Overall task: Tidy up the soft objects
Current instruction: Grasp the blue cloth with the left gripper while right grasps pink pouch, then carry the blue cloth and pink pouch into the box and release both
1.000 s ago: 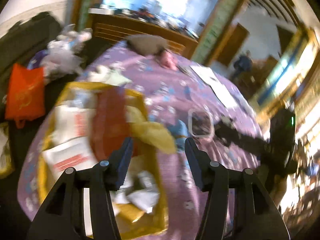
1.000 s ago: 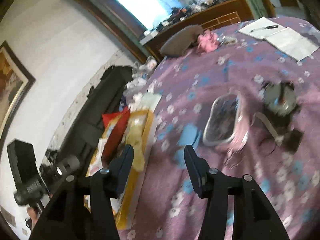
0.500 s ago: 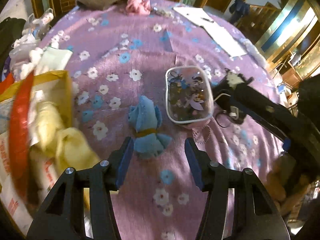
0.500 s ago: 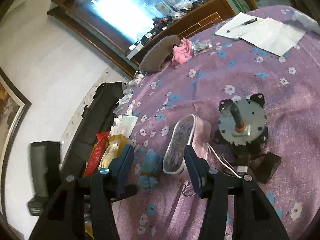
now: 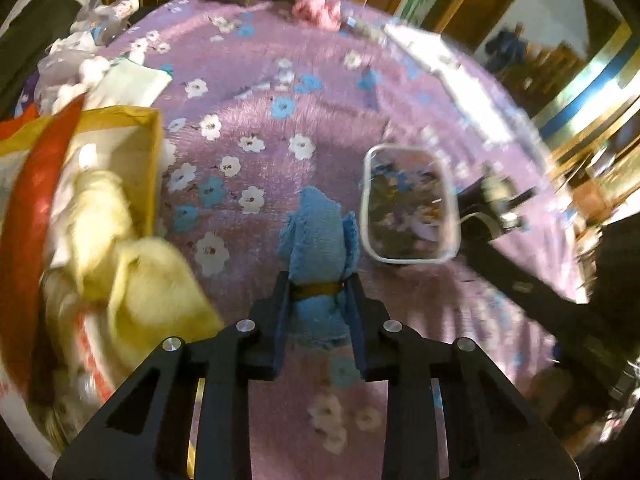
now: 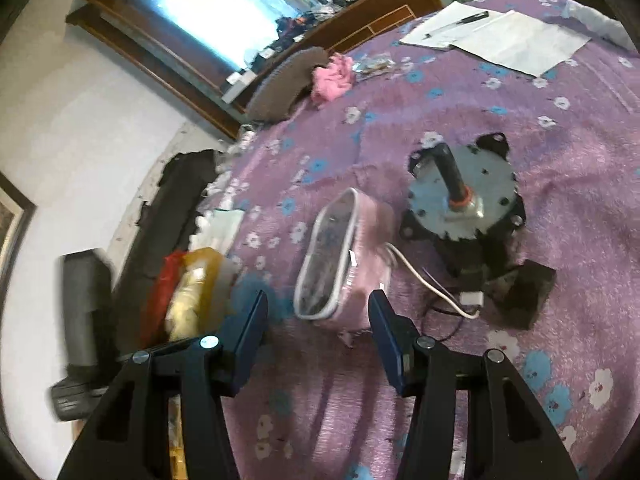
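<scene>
A blue soft bundle (image 5: 318, 236) tied with a brown band lies on the purple flowered cloth (image 5: 256, 92). My left gripper (image 5: 319, 296) is shut on it, fingers pressing at the band. The bundle shows blurred in the right wrist view (image 6: 250, 284). A yellow soft object (image 5: 132, 264) hangs over the yellow box (image 5: 154, 148) at left, with a red piece (image 5: 34, 196) in it. My right gripper (image 6: 318, 316) is open and empty, above the cloth before a pink clear-topped pouch (image 6: 344, 252). A pink soft thing (image 6: 332, 76) and a brown cushion (image 6: 280, 84) lie far back.
A metal motor (image 6: 464, 204) with a white wire stands right of the pouch. White papers (image 6: 500, 36) with a pen lie at the far right. A white-green pack (image 5: 128, 84) and plastic bags (image 5: 72, 52) sit beyond the box. A wooden cabinet (image 6: 360, 12) is behind.
My left gripper swung from the box to the blue bundle, moved down and closed on it. My right gripper stayed open and shifted closer to the pouch.
</scene>
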